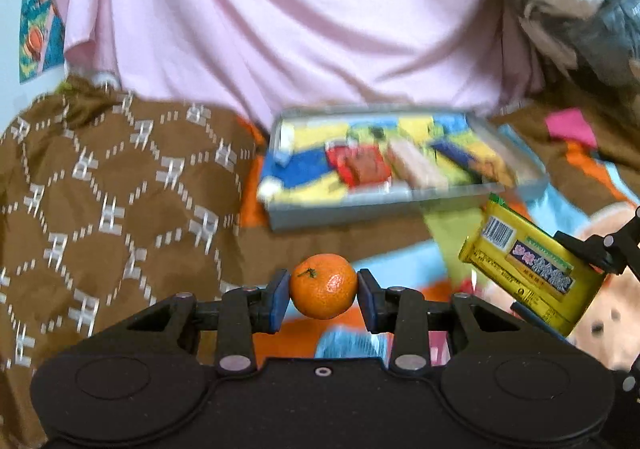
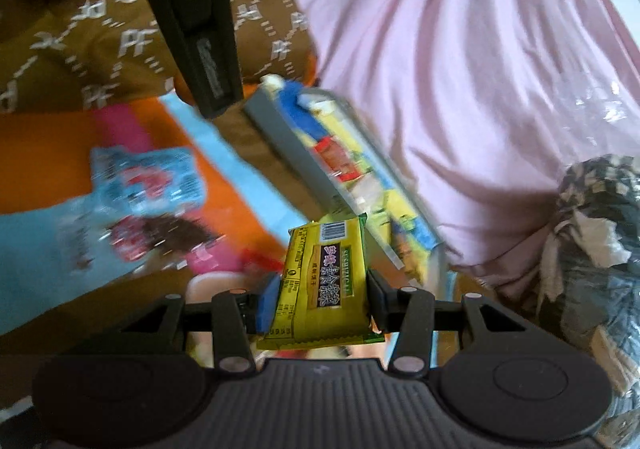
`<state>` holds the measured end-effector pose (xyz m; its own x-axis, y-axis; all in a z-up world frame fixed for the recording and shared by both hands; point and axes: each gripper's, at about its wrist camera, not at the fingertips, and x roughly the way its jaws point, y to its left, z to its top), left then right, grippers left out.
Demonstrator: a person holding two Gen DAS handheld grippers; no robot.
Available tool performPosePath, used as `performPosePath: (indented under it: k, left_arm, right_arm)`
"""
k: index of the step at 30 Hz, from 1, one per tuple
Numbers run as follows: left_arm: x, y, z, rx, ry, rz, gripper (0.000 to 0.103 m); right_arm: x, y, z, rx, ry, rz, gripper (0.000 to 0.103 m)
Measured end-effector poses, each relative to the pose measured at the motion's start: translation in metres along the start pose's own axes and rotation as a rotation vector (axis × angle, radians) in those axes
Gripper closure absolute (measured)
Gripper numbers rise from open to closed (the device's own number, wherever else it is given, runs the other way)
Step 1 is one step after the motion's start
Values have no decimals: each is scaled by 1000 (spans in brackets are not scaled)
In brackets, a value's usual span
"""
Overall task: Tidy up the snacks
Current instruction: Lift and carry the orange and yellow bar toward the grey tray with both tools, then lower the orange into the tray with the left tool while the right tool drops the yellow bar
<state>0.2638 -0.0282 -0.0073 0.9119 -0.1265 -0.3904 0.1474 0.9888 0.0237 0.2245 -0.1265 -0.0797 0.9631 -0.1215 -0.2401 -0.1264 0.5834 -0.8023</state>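
My left gripper [image 1: 323,295] is shut on a small orange mandarin [image 1: 323,286], its blue pads pressed against both sides, held above a colourful blanket. My right gripper [image 2: 320,301] is shut on a yellow snack packet [image 2: 323,281] with a barcode and a dark label. That packet [image 1: 532,265] also shows at the right of the left wrist view, between the other gripper's black fingers [image 1: 592,255]. Ahead lies a grey tray [image 1: 404,205] filled with several bright snack packs, red, blue and yellow. In the right wrist view the tray [image 2: 288,145] runs diagonally just beyond the packet.
Pink cloth [image 1: 280,17] hangs behind the tray. A brown patterned cover [image 1: 100,189] lies to the left. Loose blue and red snack bags [image 2: 148,185] rest on the orange and blue blanket. The left gripper's black body [image 2: 188,9] crosses the top left of the right wrist view.
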Motion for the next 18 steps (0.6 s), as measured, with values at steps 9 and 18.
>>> performPosePath:
  k: [9,18]
  left_arm:
    - [42,-5,44,-23,-121,32,65]
    - [123,-20,81,-25,-93,29,65]
  right_arm:
    - [55,-57,17,3,-99,-106,53]
    - [127,-86,13,122,-48,-143,53]
